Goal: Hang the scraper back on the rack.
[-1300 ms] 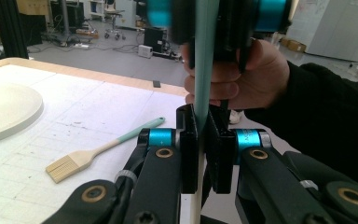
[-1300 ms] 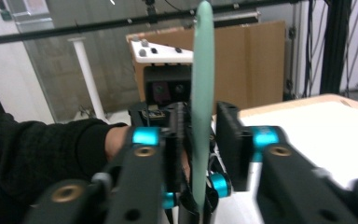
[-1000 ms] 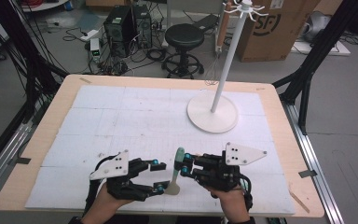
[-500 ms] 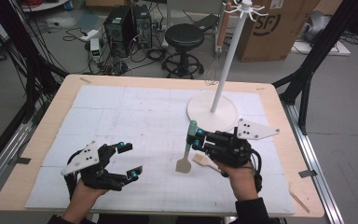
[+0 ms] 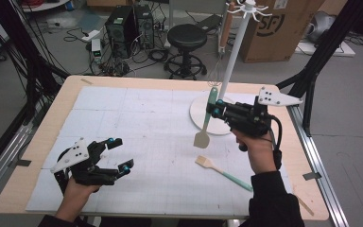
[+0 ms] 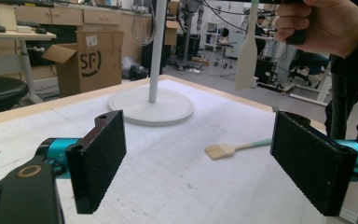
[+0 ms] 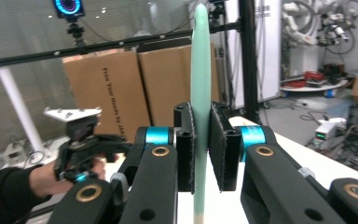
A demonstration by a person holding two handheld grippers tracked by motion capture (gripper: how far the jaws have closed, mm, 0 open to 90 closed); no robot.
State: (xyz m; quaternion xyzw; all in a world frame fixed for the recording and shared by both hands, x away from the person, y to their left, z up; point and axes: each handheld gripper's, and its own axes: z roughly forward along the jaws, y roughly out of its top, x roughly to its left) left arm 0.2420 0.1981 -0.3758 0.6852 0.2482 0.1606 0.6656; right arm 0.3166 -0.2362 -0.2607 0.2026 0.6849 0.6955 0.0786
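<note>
Fingers (image 5: pixel 215 108) have lifted spatula (image 5: pixel 205 124).

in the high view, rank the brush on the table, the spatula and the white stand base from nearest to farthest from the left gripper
1. The brush lies flat on the mat to the right of the left gripper.
2. The spatula hangs blade down, clamped in the right gripper, farther right and up.
3. The white stand base sits beyond it, toward the far right of the table.

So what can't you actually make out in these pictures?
- Rack top, high view: cut off by the upper edge, hooks too small to count.
- Spatula, right gripper view: blade cut off by the lower edge.
- Right gripper, left gripper view: hidden by the hand and the upper edge.
</note>
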